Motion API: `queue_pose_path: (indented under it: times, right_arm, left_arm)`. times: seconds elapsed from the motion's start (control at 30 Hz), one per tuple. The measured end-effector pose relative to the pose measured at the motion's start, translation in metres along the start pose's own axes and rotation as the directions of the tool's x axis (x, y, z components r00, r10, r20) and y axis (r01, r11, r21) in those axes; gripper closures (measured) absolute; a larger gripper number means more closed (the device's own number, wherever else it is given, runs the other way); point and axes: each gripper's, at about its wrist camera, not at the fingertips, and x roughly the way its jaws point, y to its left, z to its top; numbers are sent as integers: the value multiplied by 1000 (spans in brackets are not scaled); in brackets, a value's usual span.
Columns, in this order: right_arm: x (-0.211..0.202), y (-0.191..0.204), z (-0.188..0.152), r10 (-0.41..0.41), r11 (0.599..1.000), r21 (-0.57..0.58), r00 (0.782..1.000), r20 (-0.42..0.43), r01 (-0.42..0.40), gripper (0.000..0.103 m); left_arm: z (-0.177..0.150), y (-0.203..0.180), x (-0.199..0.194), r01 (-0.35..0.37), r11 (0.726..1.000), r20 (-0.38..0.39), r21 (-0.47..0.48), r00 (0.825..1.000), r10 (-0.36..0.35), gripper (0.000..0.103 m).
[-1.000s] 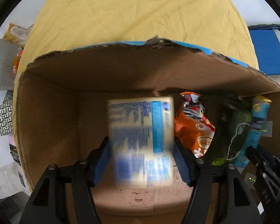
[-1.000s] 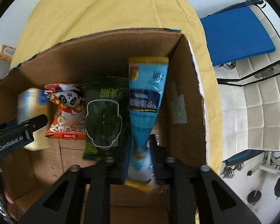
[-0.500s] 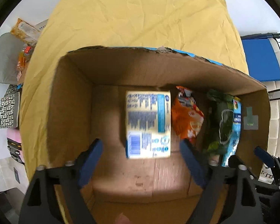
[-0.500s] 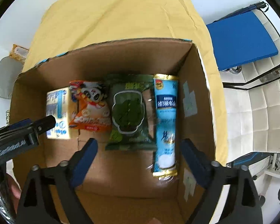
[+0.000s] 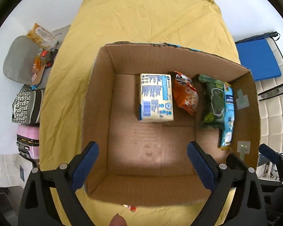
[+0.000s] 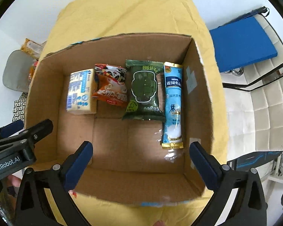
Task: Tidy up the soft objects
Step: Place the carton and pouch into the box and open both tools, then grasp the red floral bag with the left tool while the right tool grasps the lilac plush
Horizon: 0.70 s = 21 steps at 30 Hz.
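An open cardboard box sits on a yellow cloth. Inside, in a row along its far side, lie a cream-and-blue pack, an orange snack bag, a dark green bag and a long light-blue packet. My left gripper is open and empty above the box's near part. My right gripper is open and empty above the near right part. The left gripper also shows in the right wrist view.
The yellow cloth covers the table. A grey chair with snack packs stands at the left, with a patterned bag and pink case below. A blue pad on a stand is at the right.
Both grippers opened and let go: the left released the cream-and-blue pack, the right the light-blue packet. Both then lifted up and back out of the box.
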Motion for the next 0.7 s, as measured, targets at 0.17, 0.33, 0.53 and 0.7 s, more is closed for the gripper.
queue_pose_path:
  times: [0.17, 0.33, 0.53, 0.7]
  right_arm:
    - [-30, -3, -18, -4, 1000, -7, 999, 41, 4, 0]
    - [-67, -5, -42, -9, 1000, -16, 995, 103, 11, 0]
    - [-106, -7, -63, -3, 1000, -25, 987, 161, 7, 0]
    - [-128, -4, -78, 12, 999, -44, 983, 185, -4, 0]
  left_arm:
    - [-20, -2, -34, -13, 1000, 56, 2, 998, 13, 7]
    - [-40, -4, -67, -12, 1000, 112, 10, 994, 11, 7]
    - [-63, -6, -103, -6, 1000, 171, 6, 985, 5, 7]
    - [-79, -4, -123, 17, 1000, 196, -18, 981, -13, 7]
